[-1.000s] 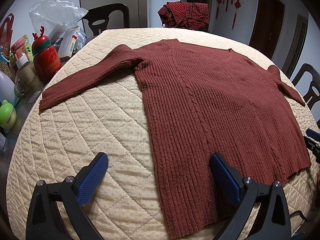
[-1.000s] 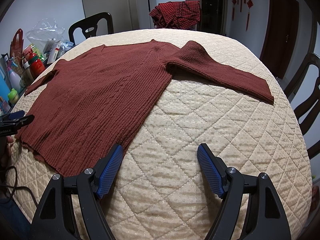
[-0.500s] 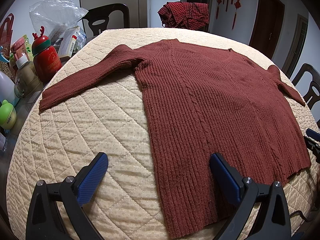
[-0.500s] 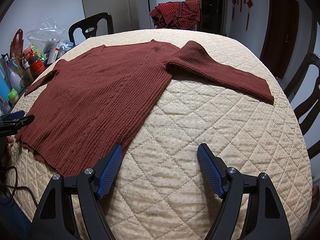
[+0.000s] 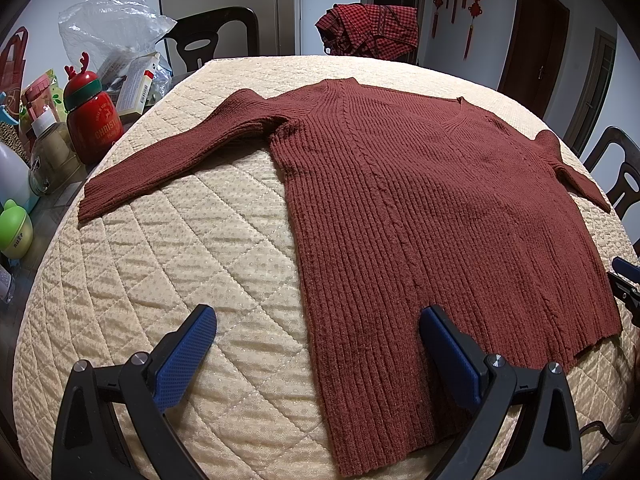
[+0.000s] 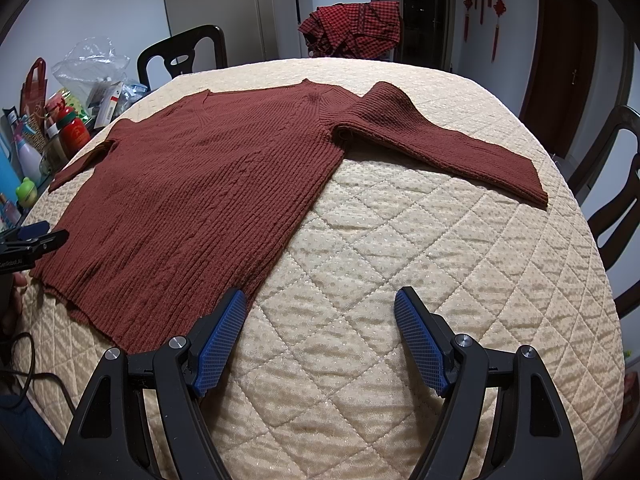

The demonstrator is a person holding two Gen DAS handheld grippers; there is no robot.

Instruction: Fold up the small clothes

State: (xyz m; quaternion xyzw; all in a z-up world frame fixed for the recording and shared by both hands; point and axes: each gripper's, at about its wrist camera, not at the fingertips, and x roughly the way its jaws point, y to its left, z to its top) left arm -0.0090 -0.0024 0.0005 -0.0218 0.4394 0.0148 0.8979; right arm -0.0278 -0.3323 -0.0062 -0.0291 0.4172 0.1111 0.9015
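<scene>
A dark red ribbed sweater lies flat and spread out on the quilted beige table cover, both sleeves stretched sideways. My left gripper hovers open above the sweater's bottom hem near its left corner, nothing between the blue pads. In the right wrist view the sweater sits to the left, its right sleeve reaching toward the table's right edge. My right gripper hangs open over the hem's right corner and bare quilt. Each gripper's tip shows at the other view's edge.
Bottles, a red reindeer flask, boxes and a plastic bag crowd the left side. A red checked garment hangs on a far chair. Dark chairs stand around the table. A cable trails at the near left.
</scene>
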